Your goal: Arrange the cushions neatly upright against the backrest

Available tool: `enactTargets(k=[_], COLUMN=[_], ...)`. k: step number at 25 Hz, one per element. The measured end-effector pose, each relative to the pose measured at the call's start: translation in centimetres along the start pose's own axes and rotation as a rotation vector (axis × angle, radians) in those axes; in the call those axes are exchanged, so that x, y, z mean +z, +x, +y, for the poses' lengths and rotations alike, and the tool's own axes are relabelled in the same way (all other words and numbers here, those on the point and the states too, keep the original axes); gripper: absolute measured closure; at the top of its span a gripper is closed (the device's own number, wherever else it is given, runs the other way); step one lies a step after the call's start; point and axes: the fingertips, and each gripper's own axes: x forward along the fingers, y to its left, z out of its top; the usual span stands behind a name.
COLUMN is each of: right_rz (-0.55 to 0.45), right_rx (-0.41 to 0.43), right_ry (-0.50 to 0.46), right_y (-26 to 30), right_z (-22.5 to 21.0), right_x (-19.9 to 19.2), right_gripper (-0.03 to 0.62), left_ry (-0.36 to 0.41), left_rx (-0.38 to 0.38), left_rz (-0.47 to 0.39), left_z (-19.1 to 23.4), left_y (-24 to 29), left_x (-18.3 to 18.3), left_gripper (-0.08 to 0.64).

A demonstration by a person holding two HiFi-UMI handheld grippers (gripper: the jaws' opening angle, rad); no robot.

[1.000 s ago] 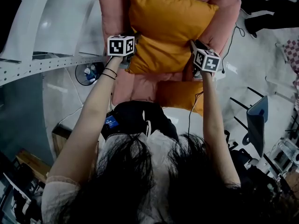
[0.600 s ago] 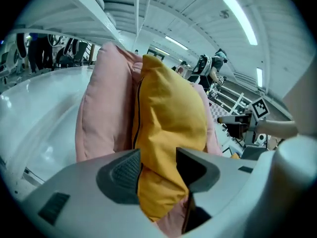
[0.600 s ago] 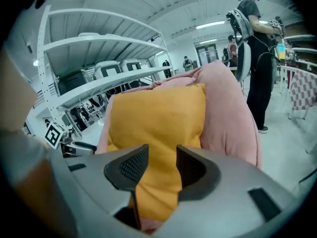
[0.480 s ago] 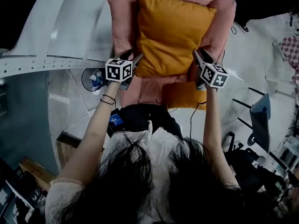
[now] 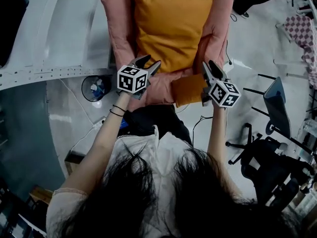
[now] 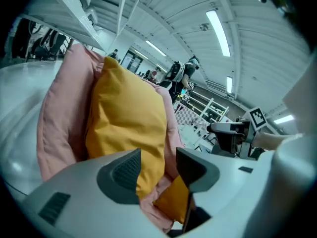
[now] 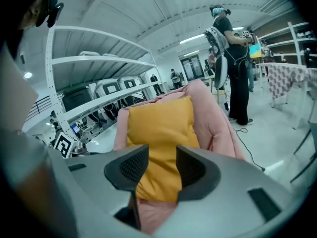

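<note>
Cushion [image 5: 168, 26] leans upright in pink armchair [image 5: 116, 24] on glossy floor [image 5: 262, 48]; left gripper [image 5: 150, 62], right gripper [image 5: 210, 67] jaws released.

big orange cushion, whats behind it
The pink padded backrest stands right behind the big orange cushion, showing along both sides and the top. Its middle is covered by the cushion, so anything there cannot be seen.

Large cushion [image 5: 168, 26] fills the back of the armchair [image 5: 116, 29], pressed against both padded arms. Small cushion [image 5: 188, 89] blocks the seat front on the right; seat front on the left is bare. Left gripper [image 5: 148, 62] and right gripper [image 5: 212, 68] hang clear before the seat, jaws apart around air. Shelf rail [image 5: 49, 73] and floor fan [image 5: 96, 87] crowd the chair's left. On its right, open floor with a trailing cable [image 5: 227, 48]; office chair [image 5: 262, 162] well apart.
</note>
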Motion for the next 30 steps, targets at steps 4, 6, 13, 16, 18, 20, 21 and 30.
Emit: enactTargets(k=[4, 6, 13, 16, 18, 20, 21, 30], right_rz=[-0.015, -0.010, 0.031, 0.083, 0.127, 0.167, 0.184, 0.362], right_rx=[-0.068, -0.102, -0.178, -0.182, -0.167, -0.146, -0.137, 0.019], right_ry=[0.031, 0.043, 0.057, 0.045, 0.025, -0.002, -0.014, -0.211], right_y=[-3.4, -5.0, -9.3, -10.1, -10.4, -10.9, -11.3, -14.1], right_z=[-1.3, -2.4, -6.3, -8.2, -9.2, -10.3, -10.9, -13.4], right_x=[-1.5, -2.3, -4.9, -5.8, -6.5, -7.2, -7.6, -12.0], right_gripper=[0.430, 0.430, 0.430, 0.430, 0.430, 0.430, 0.430, 0.427], left_ry=[0.026, 0.021, -0.005, -0.010, -0.029, -0.057, -0.064, -0.039], left_rx=[-0.073, -0.096, -0.130, -0.078, -0.052, -0.036, -0.029, 0.000], left_rz=[0.055, 0.078, 0.164, 0.208, 0.240, 0.278, 0.301, 0.476], left_z=[-2.9, -4.3, -8.0, -8.2, -8.3, -8.6, -8.8, -10.8], left_y=[1.8, 2.7, 5.3, 6.4, 7.0, 7.5, 7.6, 7.8], left_x=[-1.7, -2.7, -7.3, -10.0, -12.1, -14.5, -15.7, -25.5], left_gripper=[0.345, 0.345, 0.345, 0.344, 0.344, 0.344, 0.344, 0.344])
